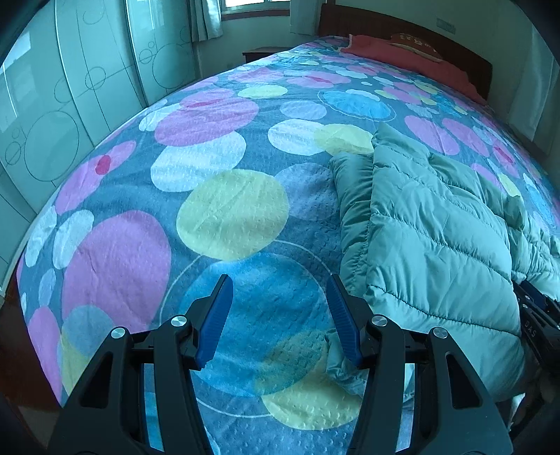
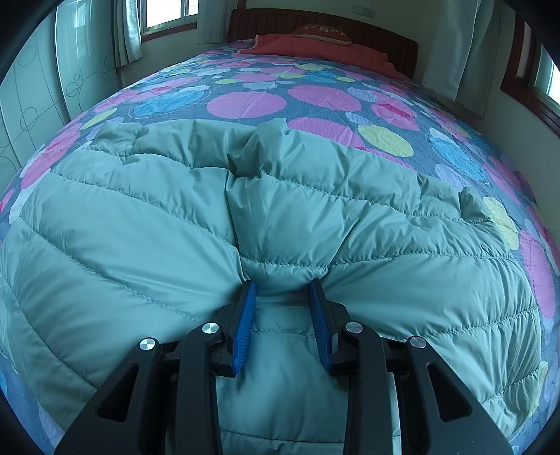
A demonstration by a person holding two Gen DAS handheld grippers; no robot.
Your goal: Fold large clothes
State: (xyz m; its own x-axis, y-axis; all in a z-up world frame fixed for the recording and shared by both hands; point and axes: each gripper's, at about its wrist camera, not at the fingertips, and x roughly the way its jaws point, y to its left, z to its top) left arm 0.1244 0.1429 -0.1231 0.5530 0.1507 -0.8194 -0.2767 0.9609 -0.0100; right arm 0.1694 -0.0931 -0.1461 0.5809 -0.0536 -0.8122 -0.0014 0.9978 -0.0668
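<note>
Right gripper [image 2: 282, 285] pinches the quilted jacket [image 2: 350, 227]; left gripper [image 1: 280, 280] empty

Curtained window [image 2: 168, 14], wooden headboard [image 2: 385, 38], daylight

Left gripper [image 1: 280, 280], right gripper [image 2: 282, 284]: black angular frames, ribbed blue pads, round silver screws

White letters "DAS" — on the black tongs body [image 1: 535, 325] (right edge); pillow's characters unreadable.
</note>
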